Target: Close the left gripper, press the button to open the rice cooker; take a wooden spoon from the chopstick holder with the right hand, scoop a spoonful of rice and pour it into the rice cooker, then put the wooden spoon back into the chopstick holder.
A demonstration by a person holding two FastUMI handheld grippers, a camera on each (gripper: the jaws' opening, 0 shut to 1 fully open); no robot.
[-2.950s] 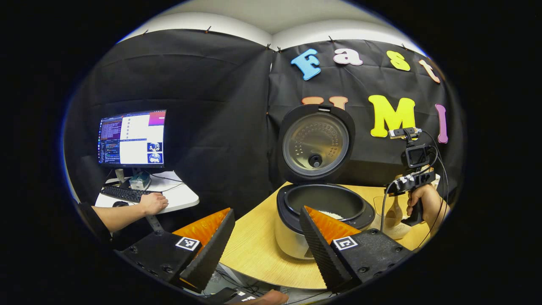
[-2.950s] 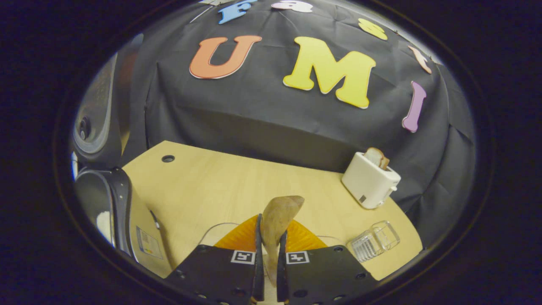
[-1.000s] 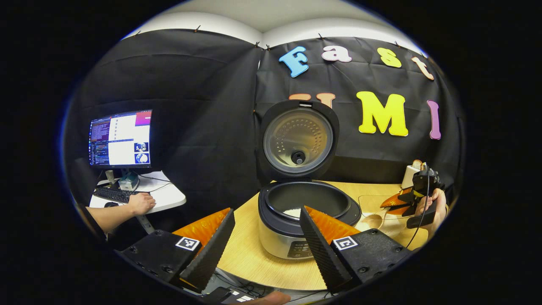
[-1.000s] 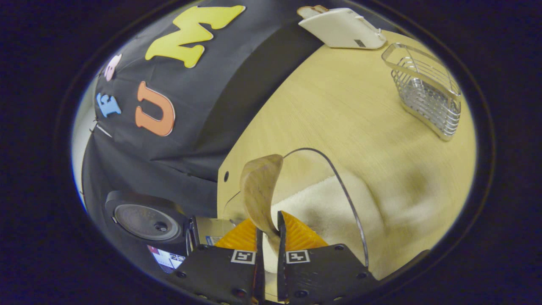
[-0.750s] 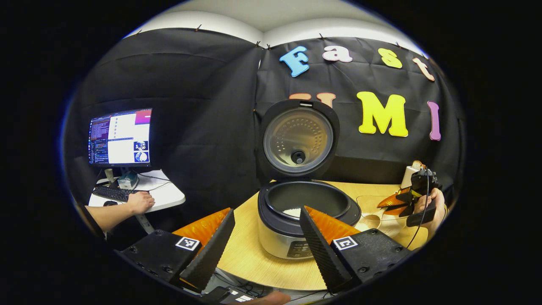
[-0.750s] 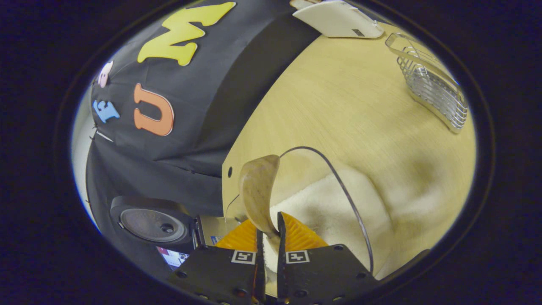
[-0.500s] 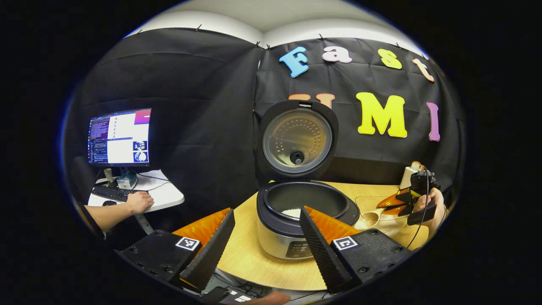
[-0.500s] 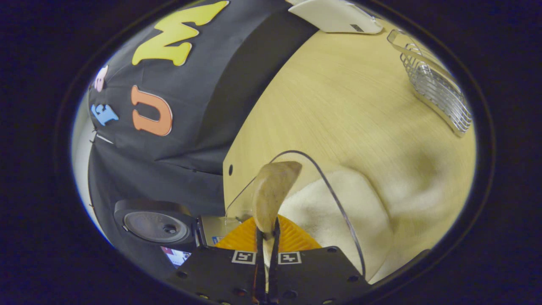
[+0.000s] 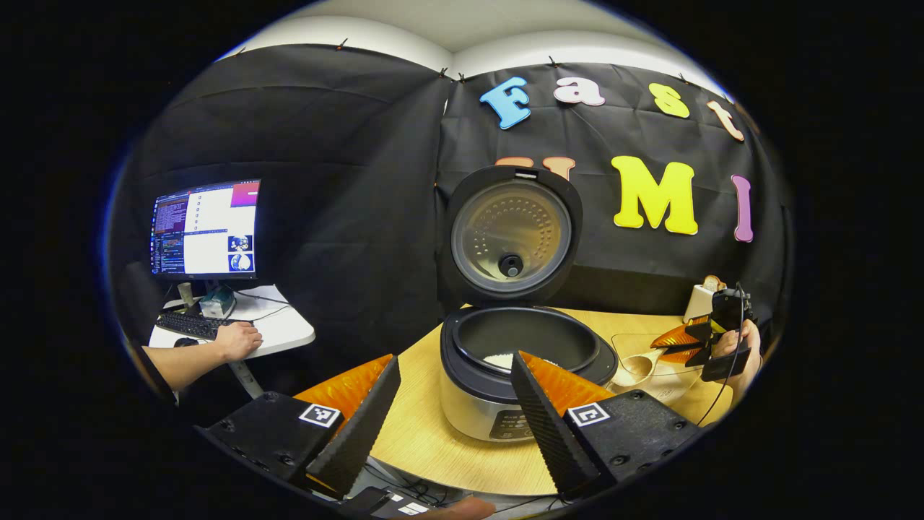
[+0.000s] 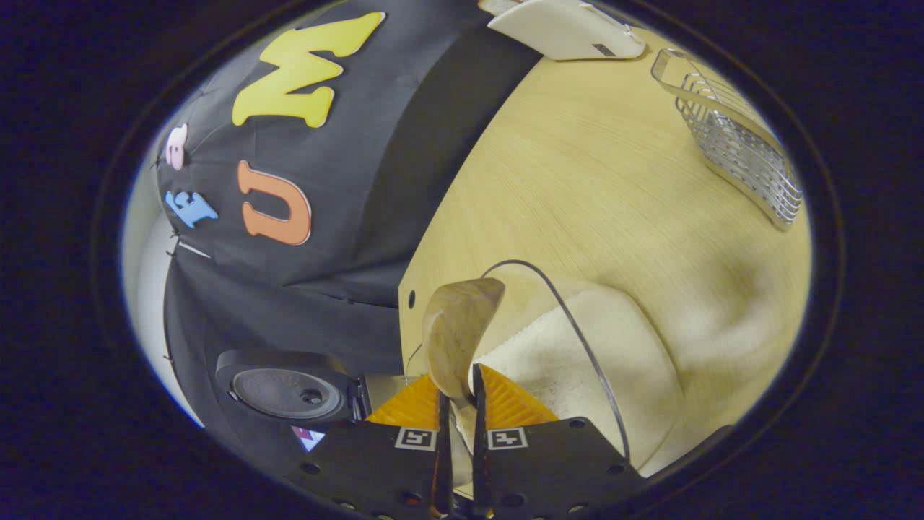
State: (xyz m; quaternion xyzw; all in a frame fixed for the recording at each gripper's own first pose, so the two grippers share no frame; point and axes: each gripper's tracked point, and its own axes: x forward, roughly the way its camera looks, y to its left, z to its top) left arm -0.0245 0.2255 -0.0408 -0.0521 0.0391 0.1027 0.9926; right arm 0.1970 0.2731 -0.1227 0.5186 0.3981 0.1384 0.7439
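Note:
The rice cooker stands open on the table with its lid raised; a little white rice lies in its pot. My left gripper hangs open in front of it, holding nothing. My right gripper is shut on the handle of the wooden spoon, rolled onto its side. The spoon's bowl hovers at the near rim of a clear bowl of white rice. In the left gripper view, a hand holds the right gripper, with the spoon over the clear bowl. The wire chopstick holder stands farther off.
A white toaster with bread sits by the booth wall, also seen as the toaster. The open cooker lid is to the spoon's left. A person's arm rests at a side desk with a keyboard and a monitor.
My right gripper has tipped from upright onto its side and dropped over the rice bowl with the spoon. In the last second it only shifted a little. My left gripper barely moved.

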